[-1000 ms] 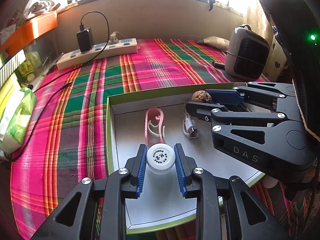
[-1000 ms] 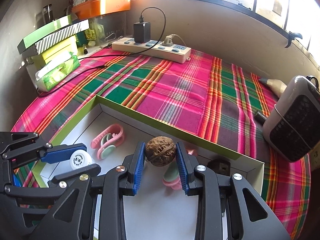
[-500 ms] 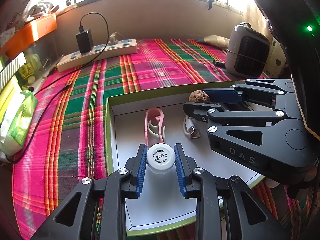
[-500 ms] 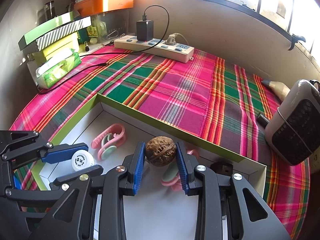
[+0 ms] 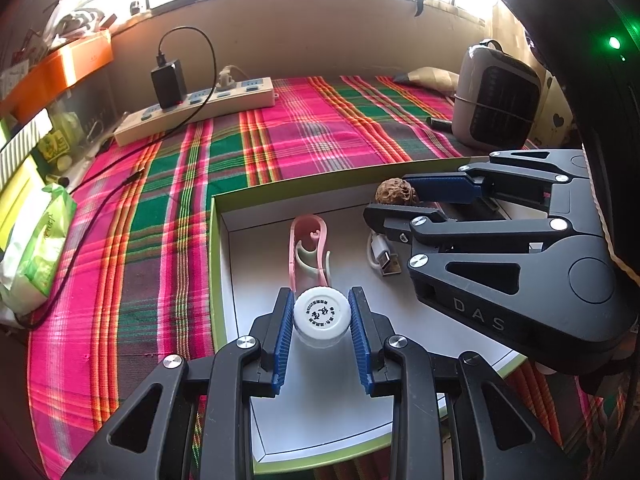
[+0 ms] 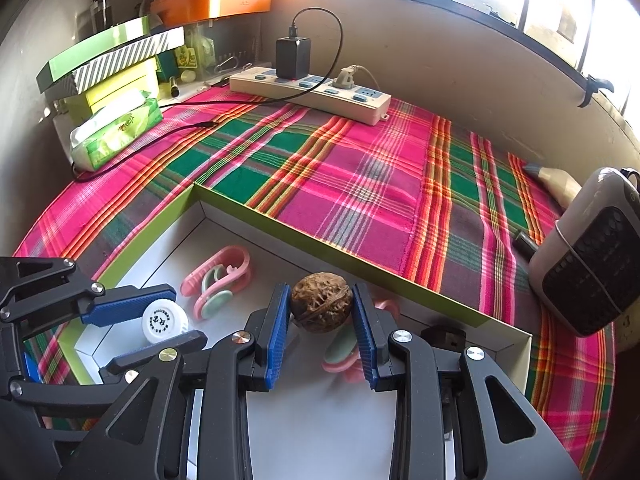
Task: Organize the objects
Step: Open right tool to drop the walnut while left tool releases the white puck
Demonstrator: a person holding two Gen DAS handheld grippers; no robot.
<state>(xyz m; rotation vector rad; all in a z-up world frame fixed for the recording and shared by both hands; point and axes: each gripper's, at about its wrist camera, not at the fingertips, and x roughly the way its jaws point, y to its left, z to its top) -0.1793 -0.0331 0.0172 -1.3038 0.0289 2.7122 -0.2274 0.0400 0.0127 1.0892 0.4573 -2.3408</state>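
My left gripper (image 5: 322,314) is shut on a white bottle with a printed cap (image 5: 322,312), held above the green-rimmed white box (image 5: 218,248). It also shows in the right wrist view (image 6: 162,322). My right gripper (image 6: 322,308) is shut on a brown walnut (image 6: 322,306), held over the box's far side; the walnut also shows in the left wrist view (image 5: 396,192). In the box lie a pink clip (image 5: 308,248), a white USB cable (image 5: 382,254), a second pink clip (image 6: 340,350) and a small black item (image 6: 444,336).
The box rests on a pink and green plaid cloth (image 5: 312,140). A power strip with a black charger (image 5: 192,108) lies at the back. A grey heater (image 5: 496,104) stands at the right. A tissue pack (image 5: 36,252) and stacked boxes (image 6: 112,64) are at the left.
Both grippers keep their hold and have risen slightly above the box. The objects in the box have not moved.
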